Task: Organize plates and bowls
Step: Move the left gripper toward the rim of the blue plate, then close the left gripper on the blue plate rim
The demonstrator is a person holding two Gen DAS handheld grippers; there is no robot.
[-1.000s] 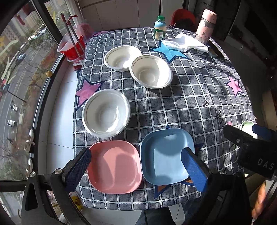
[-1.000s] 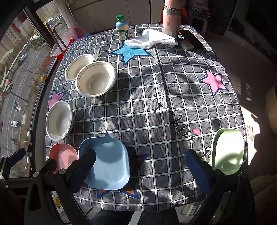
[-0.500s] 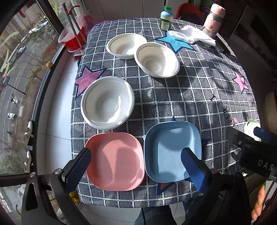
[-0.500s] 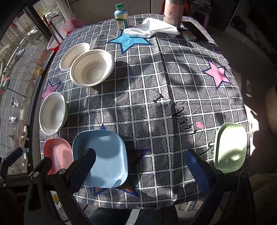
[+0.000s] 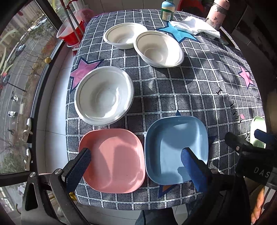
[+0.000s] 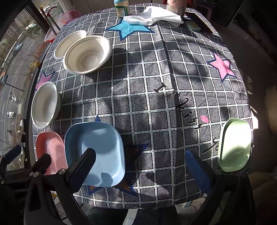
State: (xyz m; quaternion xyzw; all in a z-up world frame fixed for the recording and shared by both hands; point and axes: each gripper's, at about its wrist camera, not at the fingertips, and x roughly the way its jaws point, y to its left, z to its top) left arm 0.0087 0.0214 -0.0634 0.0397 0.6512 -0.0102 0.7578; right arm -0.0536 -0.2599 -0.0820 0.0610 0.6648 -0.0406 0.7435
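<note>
Below, both grippers, left (image 5: 135,166) and right (image 6: 143,166), hang spread and empty. Pink plate (image 5: 112,161) sits at six o'clock, blue plate (image 5: 176,148) beside it; likely light, rigid, slippery plastic, best pinched at the rim.

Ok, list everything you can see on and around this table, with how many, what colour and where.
Bowls: 3, white; two touching at the far left, one nearer at the left edge.
Square plates: 3; pink and blue side by side at the near edge, green at the near right edge.
Tablecloth: 1, grey check with stars, covering the table.
Bottle: 1, green cap, far edge.
Towel: 1, white, far edge.
Flask: 1, pink, far right.
Bucket: 1, red, beyond the table's left side.
Left gripper: open, above the pink and blue plates.
Right gripper: open, above the near edge.
</note>
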